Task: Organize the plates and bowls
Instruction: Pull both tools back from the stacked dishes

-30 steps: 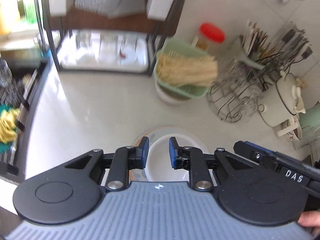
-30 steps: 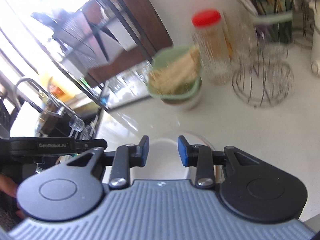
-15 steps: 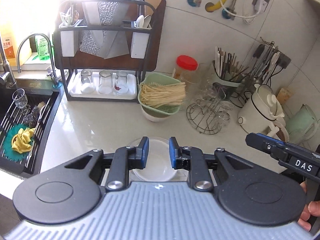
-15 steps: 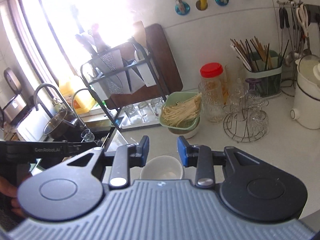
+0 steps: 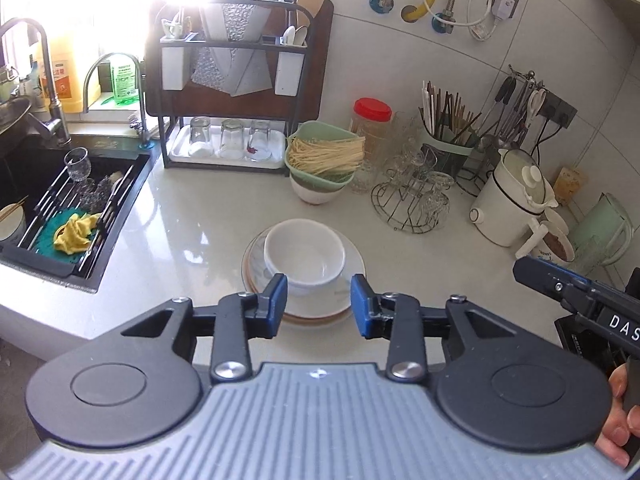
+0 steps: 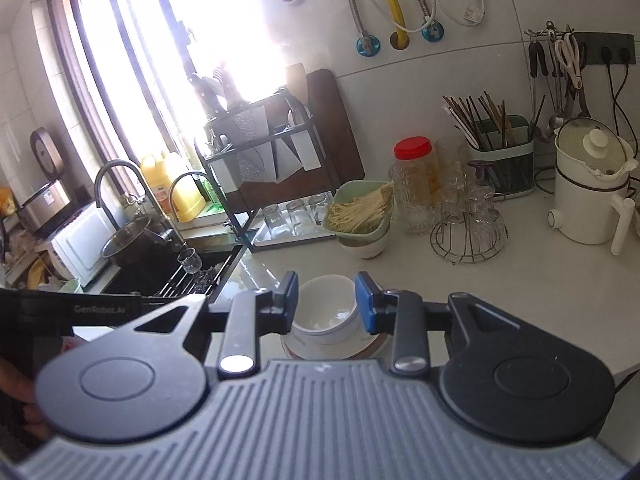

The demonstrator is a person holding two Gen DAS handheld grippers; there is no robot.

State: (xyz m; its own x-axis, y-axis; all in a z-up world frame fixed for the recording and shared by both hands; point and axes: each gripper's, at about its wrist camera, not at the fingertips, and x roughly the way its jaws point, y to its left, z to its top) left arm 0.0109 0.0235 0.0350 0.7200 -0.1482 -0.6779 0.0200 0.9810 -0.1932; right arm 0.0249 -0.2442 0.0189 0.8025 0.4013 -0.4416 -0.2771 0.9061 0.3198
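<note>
A white bowl (image 5: pixel 304 254) sits in a stack of plates (image 5: pixel 352 280) on the pale counter. My left gripper (image 5: pixel 319 306) hangs above and short of the stack, its jaws opening with nothing between them. From the right wrist view the same bowl (image 6: pixel 326 312) and plates (image 6: pixel 376 342) show between and below the blue pads. My right gripper (image 6: pixel 327 306) stands partly open, held back above the stack and empty. The right gripper's body (image 5: pixel 576 300) shows at the right edge of the left wrist view.
Behind the stack stand a green basket of noodles (image 5: pixel 324 156), a wire rack of glasses (image 5: pixel 412 196), a red-lidded jar (image 5: pixel 372 120), a white kettle pot (image 5: pixel 512 200) and a chopstick holder (image 5: pixel 444 136). A black shelf with glasses (image 5: pixel 228 140) and the sink (image 5: pixel 48 200) lie left.
Both grippers have pulled back and up from the bowl and plates, so the whole counter comes into view. The left jaws have widened; the right jaws keep their gap.
</note>
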